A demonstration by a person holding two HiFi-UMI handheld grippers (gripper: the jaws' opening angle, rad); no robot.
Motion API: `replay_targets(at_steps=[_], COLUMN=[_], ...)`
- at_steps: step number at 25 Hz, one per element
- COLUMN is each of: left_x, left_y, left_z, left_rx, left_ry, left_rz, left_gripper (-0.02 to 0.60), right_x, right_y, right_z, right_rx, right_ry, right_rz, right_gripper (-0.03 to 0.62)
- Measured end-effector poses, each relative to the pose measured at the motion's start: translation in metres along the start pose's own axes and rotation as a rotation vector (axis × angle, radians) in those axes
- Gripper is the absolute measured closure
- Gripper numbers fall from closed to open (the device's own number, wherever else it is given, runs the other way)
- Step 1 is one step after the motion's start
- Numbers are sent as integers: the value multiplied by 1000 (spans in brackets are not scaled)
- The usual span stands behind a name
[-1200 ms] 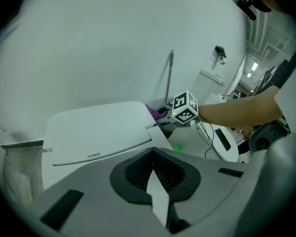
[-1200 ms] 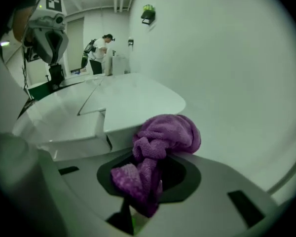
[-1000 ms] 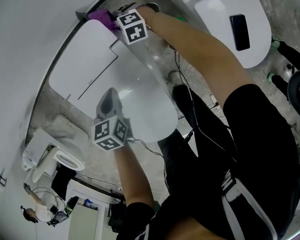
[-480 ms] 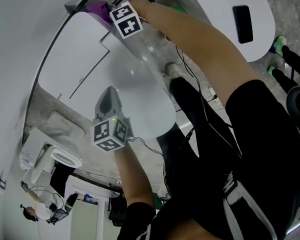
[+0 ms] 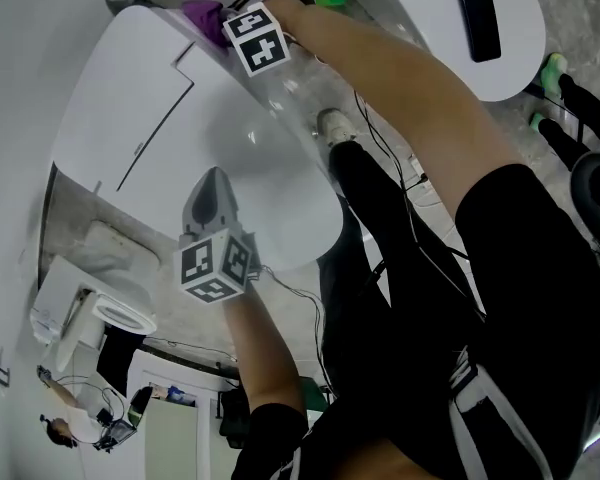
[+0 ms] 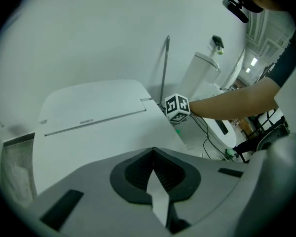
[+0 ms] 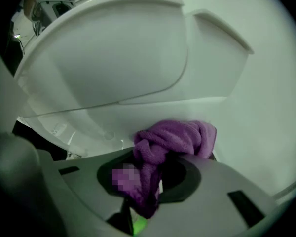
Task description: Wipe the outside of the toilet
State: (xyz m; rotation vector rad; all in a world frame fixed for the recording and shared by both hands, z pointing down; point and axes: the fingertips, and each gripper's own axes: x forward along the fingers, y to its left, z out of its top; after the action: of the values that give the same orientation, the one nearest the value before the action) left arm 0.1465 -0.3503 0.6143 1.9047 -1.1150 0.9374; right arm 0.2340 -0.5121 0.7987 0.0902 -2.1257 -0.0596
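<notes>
Purple terry cloth [image 7: 173, 141], soft and light, sits bunched in the right gripper's [image 7: 145, 184] clamped jaws against the toilet's [image 7: 113, 58] glossy outer shell, a mid-wad hold that I'd judge sound, while the left gripper [image 6: 155, 168] hangs closed and empty over the lid.

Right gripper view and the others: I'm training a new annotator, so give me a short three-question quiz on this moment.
1. Which hand-held gripper holds the purple cloth?
2. True or false: the toilet has its lid raised.
3. The cloth is against the toilet's: A lid top, B outer side, C bowl inside.
Key: 1 the right hand-held gripper; 2 false; 3 B.
</notes>
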Motion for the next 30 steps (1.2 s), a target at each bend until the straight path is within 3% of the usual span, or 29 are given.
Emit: replay_targets(at_steps=[8,24,30], left_x=[0,-38,-40], left_y=[-9,-31,-49], left_z=[-37,-125,-164], left_rx=[24,117,176], left_ry=[26,58,88], left_rz=[-42,-128,-177], left_gripper=[584,584,584], right_x=[-6,-29,-32], right_y=[54,212,268], right_z=[-2,-14,-15], right_rx=[76,156,166], right_ry=[-47,-30,-40], right_rz=[25,103,68], right_gripper=[496,497,497])
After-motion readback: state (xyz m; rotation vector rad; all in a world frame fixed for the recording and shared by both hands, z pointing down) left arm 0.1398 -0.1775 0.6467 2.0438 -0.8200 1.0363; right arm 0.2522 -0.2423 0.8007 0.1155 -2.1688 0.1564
